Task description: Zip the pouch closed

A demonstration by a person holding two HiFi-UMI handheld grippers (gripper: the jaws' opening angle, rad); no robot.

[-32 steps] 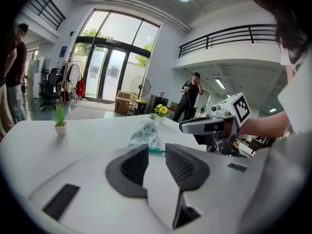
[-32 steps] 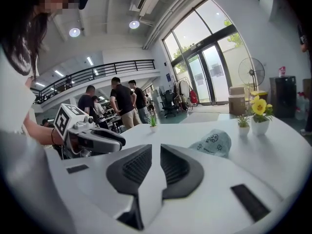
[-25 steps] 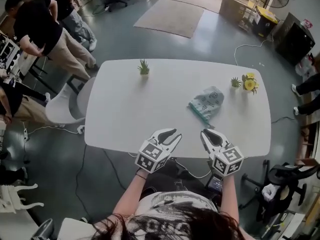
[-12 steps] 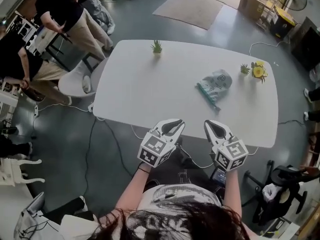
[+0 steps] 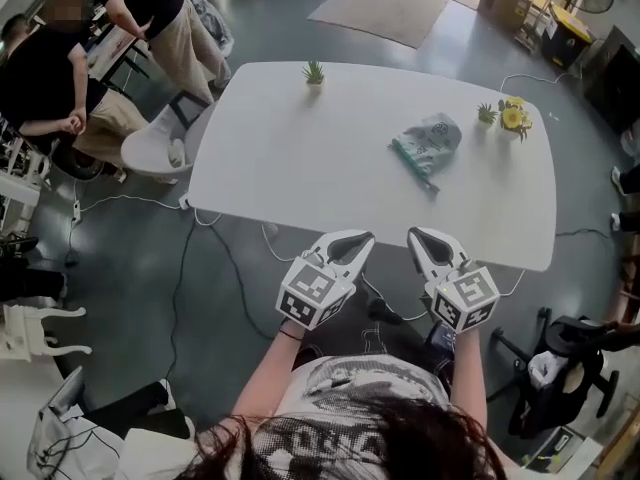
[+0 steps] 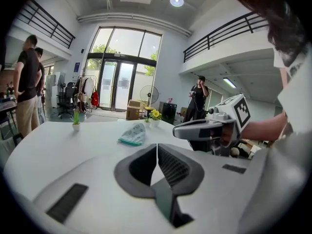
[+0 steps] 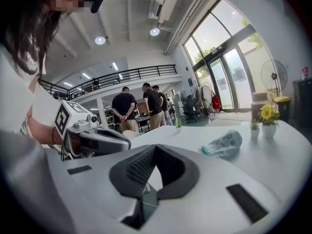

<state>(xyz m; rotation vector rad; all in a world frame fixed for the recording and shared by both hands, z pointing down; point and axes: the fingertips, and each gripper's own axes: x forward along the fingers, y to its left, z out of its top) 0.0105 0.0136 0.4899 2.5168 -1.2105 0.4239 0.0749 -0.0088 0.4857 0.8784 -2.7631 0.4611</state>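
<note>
A white table is seen on a grey floor, with one rug at the top of the frame. One pouch lies at the table's upper right, and three potted plants are counted. Below the table, the left gripper and right gripper are clenched on nothing.

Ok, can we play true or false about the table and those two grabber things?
1. The pouch lies on the white table. True.
2. The left gripper is holding the pouch. False: its jaws are together on nothing, and the pouch lies apart from it on the table.
3. Yellow flowers stand on the table, to the right of the pouch. True.
4. The right gripper has its jaws wide open. False: they are shut and empty.
5. The small green plant stands on top of the pouch. False: it stands apart, near the table's far edge.
</note>
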